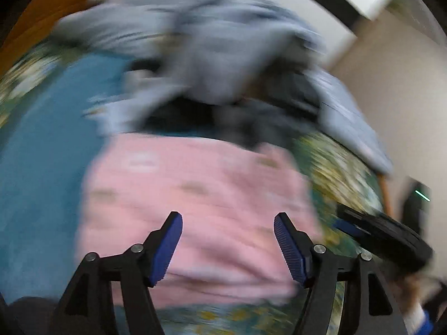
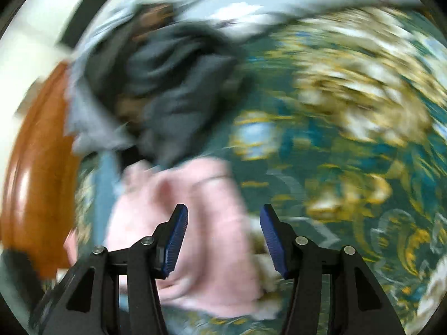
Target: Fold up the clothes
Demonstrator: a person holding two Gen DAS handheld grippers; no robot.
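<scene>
Both views are motion-blurred. A folded pink garment (image 1: pixel 195 212) lies on a teal and gold patterned cover (image 1: pixel 338 167). My left gripper (image 1: pixel 227 220) is open and empty, just above the pink garment's near part. The pink garment also shows in the right wrist view (image 2: pixel 195 223), with my right gripper (image 2: pixel 223 212) open and empty over its right edge. A heap of grey and pale blue clothes (image 1: pixel 223 55) lies beyond the pink garment. In the right wrist view the heap (image 2: pixel 173 92) looks dark grey.
A teal blue cloth (image 1: pixel 47 150) lies left of the pink garment. The other gripper (image 1: pixel 382 231) shows at the right of the left wrist view. An orange-brown wooden edge (image 2: pixel 39 167) runs along the left of the right wrist view. The patterned cover (image 2: pixel 349 139) extends right.
</scene>
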